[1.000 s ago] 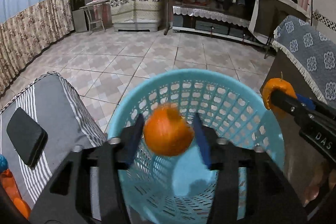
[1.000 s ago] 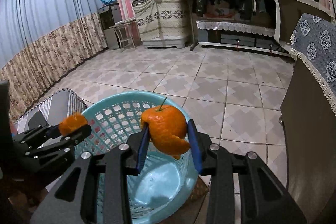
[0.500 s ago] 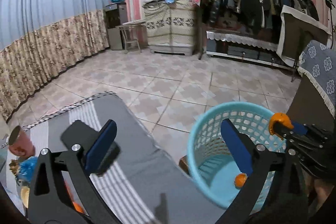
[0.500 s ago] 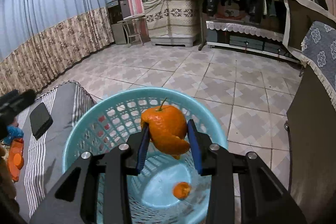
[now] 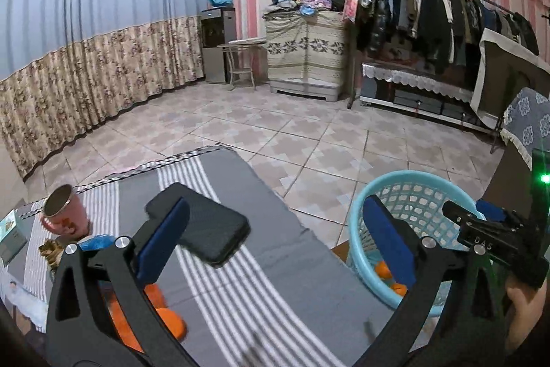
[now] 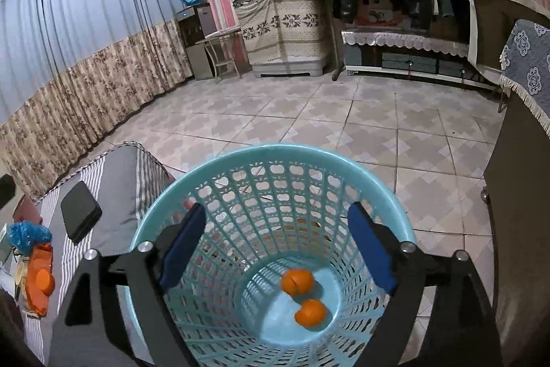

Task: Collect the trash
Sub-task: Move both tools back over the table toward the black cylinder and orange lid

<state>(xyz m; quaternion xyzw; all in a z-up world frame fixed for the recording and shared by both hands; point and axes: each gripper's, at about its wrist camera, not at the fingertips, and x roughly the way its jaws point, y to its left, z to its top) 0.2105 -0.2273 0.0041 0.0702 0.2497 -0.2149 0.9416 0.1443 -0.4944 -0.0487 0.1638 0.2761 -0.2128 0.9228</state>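
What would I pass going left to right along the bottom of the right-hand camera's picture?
Blue crumpled bag → orange peel pile → black phone on the striped cloth → blue basket holding two peel pieces → dark cabinet.

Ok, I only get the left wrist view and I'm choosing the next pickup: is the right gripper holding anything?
Observer: No. The right gripper hangs over the basket, its jaws are opening, and nothing is between them.
Operator: My own jaw blocks the basket's floor. What's in there?
Observer: Two orange pieces lie on the floor, close together.
Operator: Any trash on the table that my gripper hides?
Observer: Yes, a crumpled blue wad lies on the striped cloth, left of the phone in the right wrist view.
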